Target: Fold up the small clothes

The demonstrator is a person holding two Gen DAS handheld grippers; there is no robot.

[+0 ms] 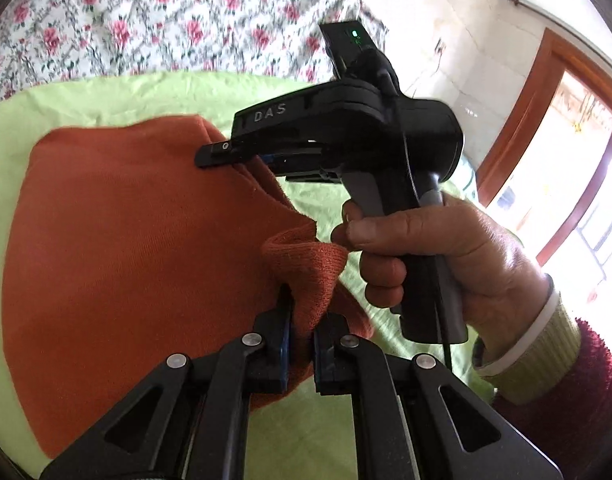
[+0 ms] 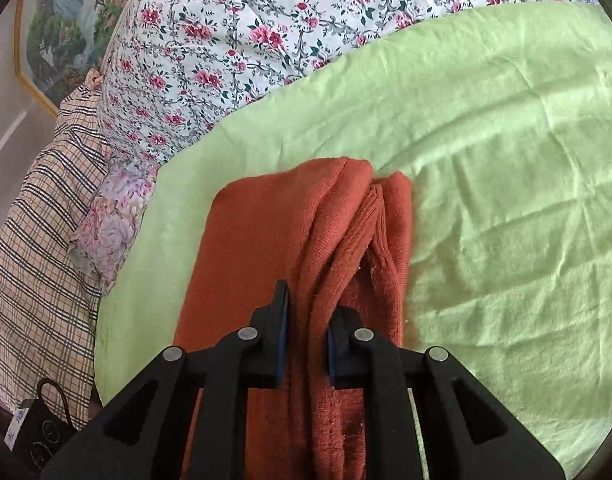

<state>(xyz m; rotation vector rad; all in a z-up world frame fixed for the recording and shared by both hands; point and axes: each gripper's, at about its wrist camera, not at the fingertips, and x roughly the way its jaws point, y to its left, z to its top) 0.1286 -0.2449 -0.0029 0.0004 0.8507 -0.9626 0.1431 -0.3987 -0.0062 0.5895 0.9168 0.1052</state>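
Note:
An orange knit garment (image 1: 126, 240) lies on a light green sheet (image 1: 106, 96). My left gripper (image 1: 304, 320) is shut on a bunched ribbed edge of the garment at its near right side. My right gripper (image 1: 226, 156) shows in the left wrist view, held by a hand, its fingers shut on the garment's far right edge. In the right wrist view, my right gripper (image 2: 306, 320) is shut on a thick fold of the same orange garment (image 2: 266, 240), which runs away from it over the green sheet (image 2: 485, 160).
A floral quilt (image 2: 226, 40) lies behind the green sheet. A checked cloth (image 2: 38, 240) and a floral pillow (image 2: 114, 216) lie at the left. A framed picture (image 2: 66, 20) hangs at the far left. A wooden door frame (image 1: 545, 120) stands at the right.

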